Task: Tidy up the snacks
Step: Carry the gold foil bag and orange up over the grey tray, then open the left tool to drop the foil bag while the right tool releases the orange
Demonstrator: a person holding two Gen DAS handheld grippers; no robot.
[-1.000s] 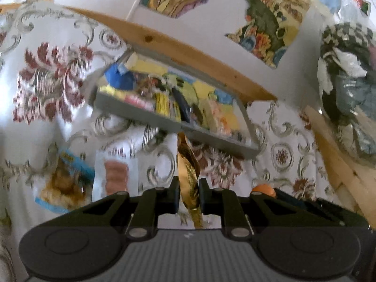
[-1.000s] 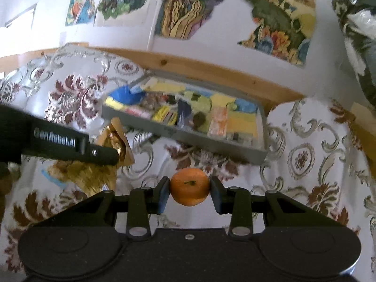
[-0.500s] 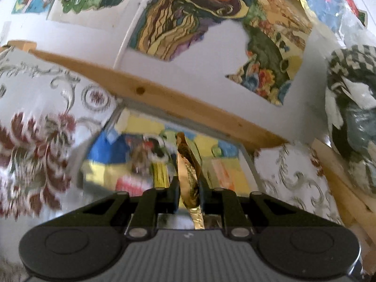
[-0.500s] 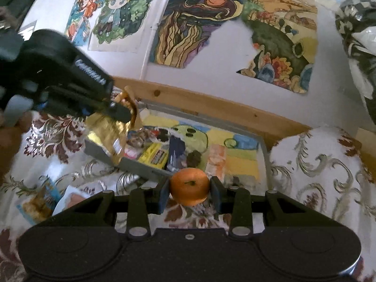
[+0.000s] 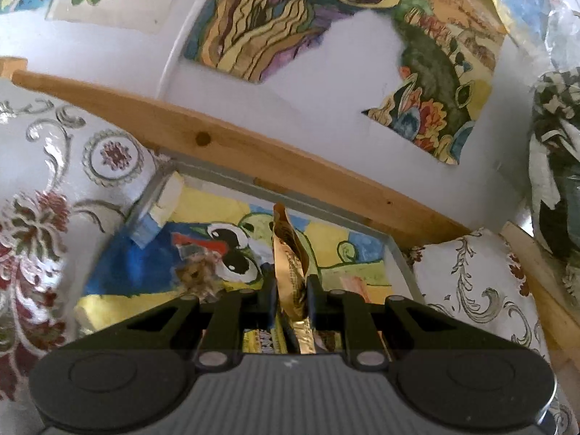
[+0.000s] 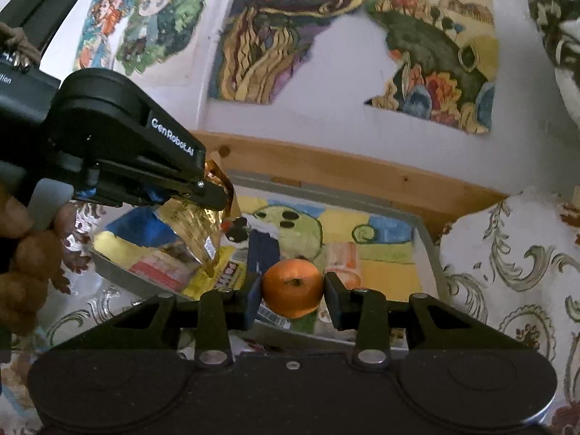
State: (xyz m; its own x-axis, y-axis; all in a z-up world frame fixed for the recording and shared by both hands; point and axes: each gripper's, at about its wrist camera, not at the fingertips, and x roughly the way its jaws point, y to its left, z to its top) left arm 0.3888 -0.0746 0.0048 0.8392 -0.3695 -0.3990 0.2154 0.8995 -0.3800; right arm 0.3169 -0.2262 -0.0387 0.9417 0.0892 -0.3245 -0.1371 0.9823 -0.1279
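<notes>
While over the tray (image 6: 431,250), gold packet (image 5: 290,275) and orange (image 6: 293,291) pinched between fingers.

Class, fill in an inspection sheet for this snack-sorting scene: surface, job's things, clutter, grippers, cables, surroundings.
Surface: floral cloth, white with red and silver pattern.
Job's things: grey tray with a cartoon-print liner, several snack packets inside; gold packet; orange.
Clutter: nothing seen outside the tray.
Grippers: left gripper shut on the gold packet, above the tray's left part; right gripper shut on the orange, at the tray's near edge.
Cables: nothing seen.
Surroundings: wooden rail behind the tray; white wall with torn colourful posters; checkered bundle at right.
</notes>
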